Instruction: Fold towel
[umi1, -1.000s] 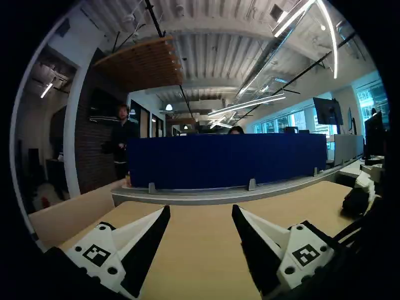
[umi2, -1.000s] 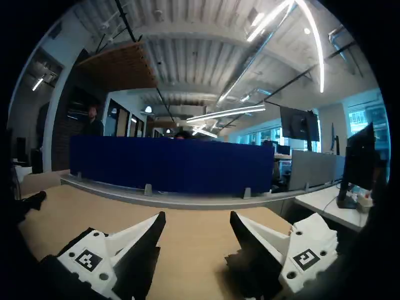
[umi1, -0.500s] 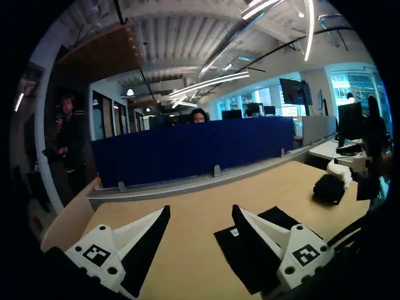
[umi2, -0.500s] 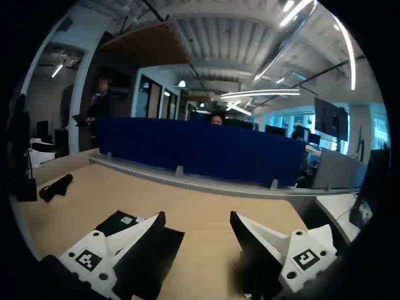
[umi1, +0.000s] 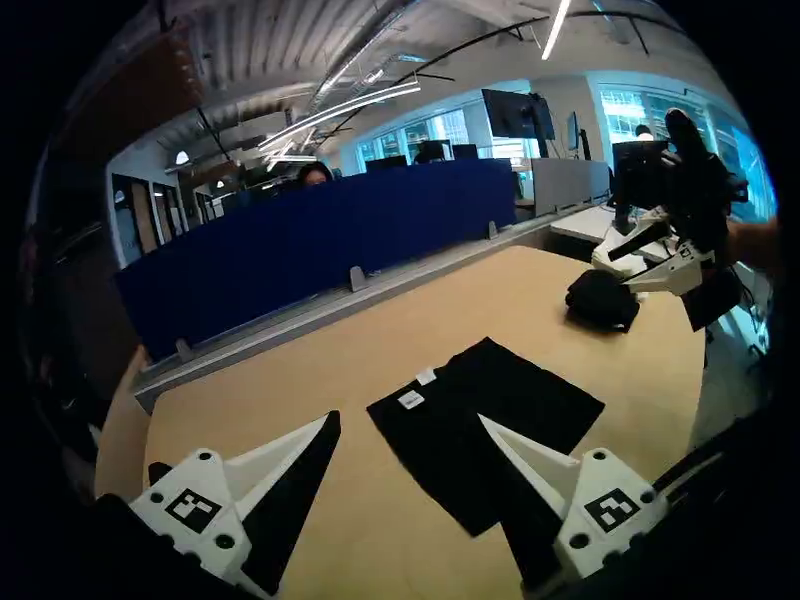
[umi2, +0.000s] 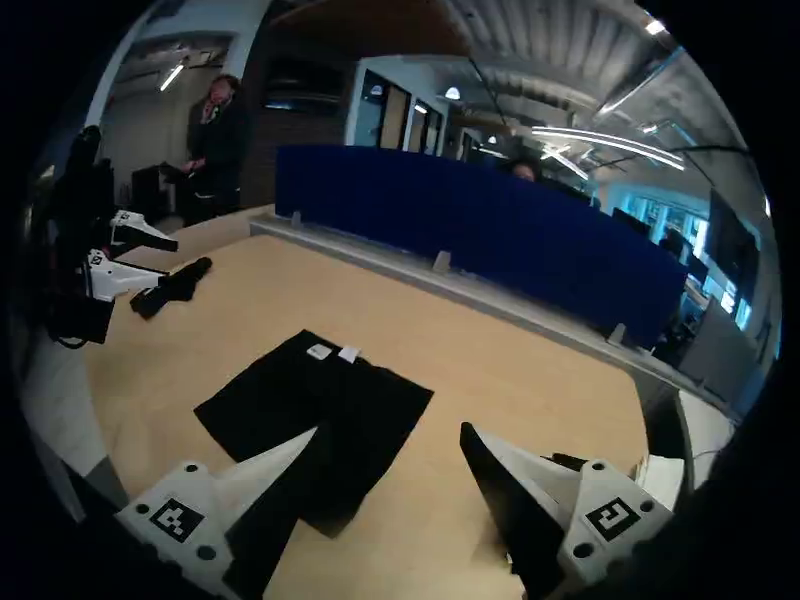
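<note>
The pale wooden tabletop (umi1: 300, 350) shows bare wood round every edge of the flat black rectangular towel (umi1: 490, 400) (white tags at one edge). The left gripper (umi1: 407, 417) and right gripper (umi2: 388, 429) hover above it, fingers spread, empty.

No words, numbers or brand names can be read. Each finger of the left gripper (umi1: 406, 417) carries a black-and-white square marker (umi1: 193, 509), a pattern rather than lettering. The right gripper (umi2: 388, 430) has the same markers on its fingers. Just ahead of both claws, the black towel (umi1: 470, 410) has two small white tags (umi1: 411, 399) near its far edge, too small to read.
</note>
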